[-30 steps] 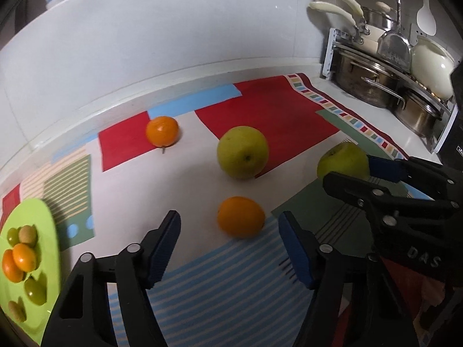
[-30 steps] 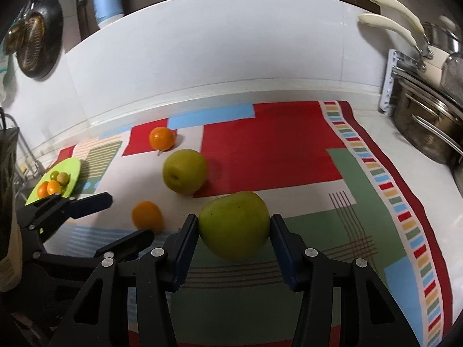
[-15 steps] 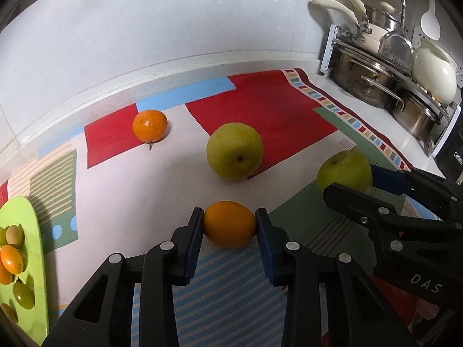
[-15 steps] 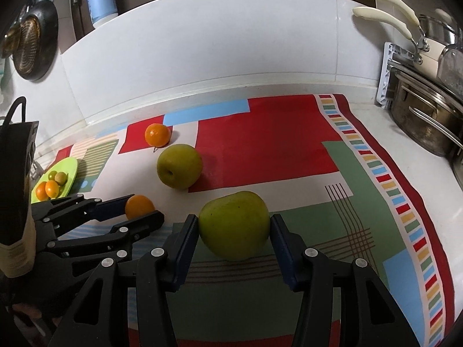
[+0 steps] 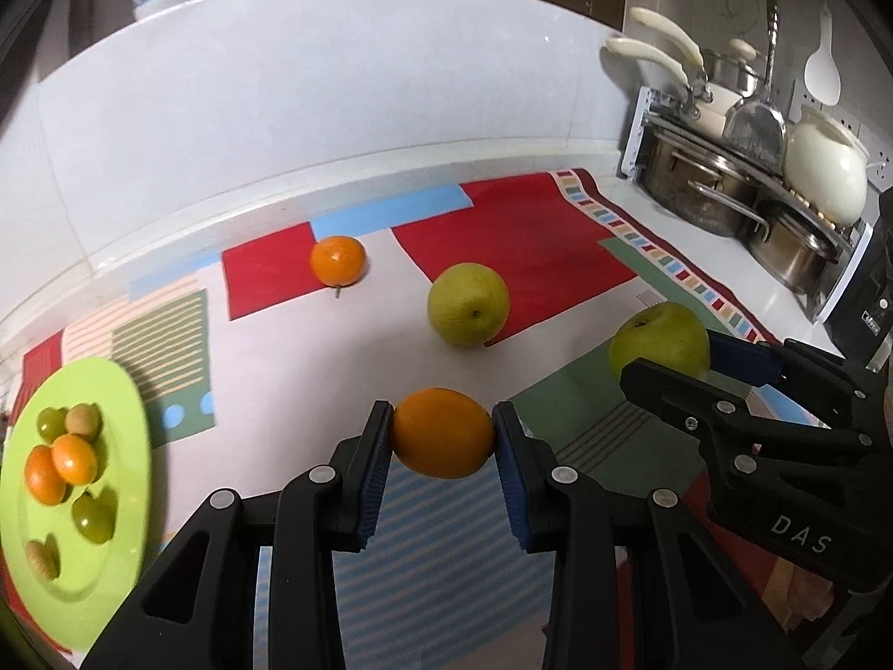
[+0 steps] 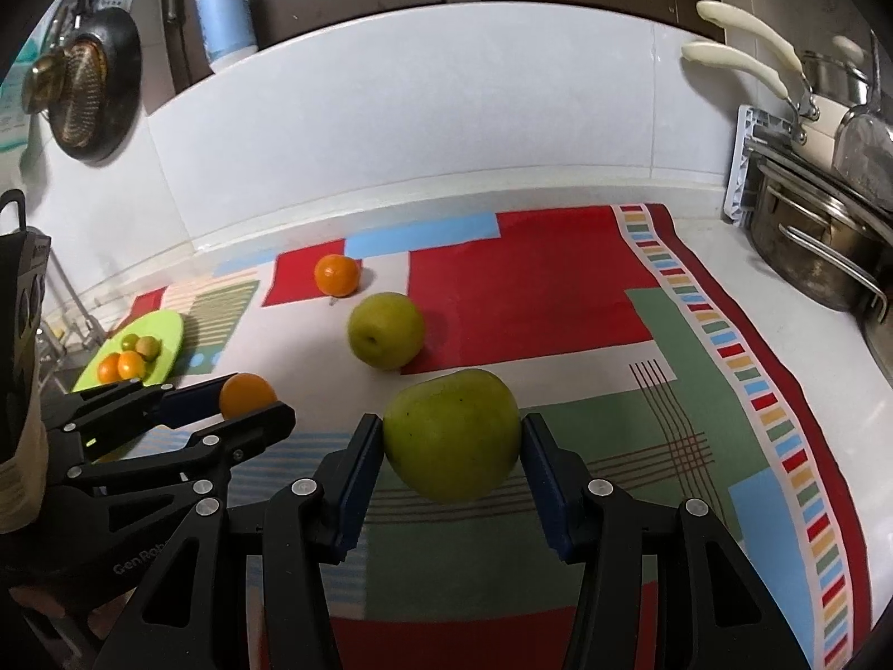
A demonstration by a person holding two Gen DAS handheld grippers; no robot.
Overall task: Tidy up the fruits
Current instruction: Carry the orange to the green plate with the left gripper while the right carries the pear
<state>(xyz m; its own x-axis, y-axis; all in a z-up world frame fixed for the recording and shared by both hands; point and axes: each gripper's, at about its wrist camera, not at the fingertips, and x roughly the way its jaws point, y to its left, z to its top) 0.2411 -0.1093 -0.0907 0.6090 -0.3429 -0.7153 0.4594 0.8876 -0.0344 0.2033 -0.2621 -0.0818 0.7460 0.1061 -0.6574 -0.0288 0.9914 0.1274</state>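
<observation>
Two fruits are pinched: the left gripper (image 5: pixel 441 435) clamps a smooth round orange (image 5: pixel 442 431), the right gripper (image 6: pixel 451 435) a big green apple (image 6: pixel 452 434), both above the patchwork cloth (image 6: pixel 530 285); I'd carry them level, squeezing gently.

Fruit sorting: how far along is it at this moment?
Done: small fruits lie on the green plate. In hand: the left gripper clamps an orange; the right gripper clamps a green apple. Left: a second green apple and a mandarin sit on the mat.
</observation>
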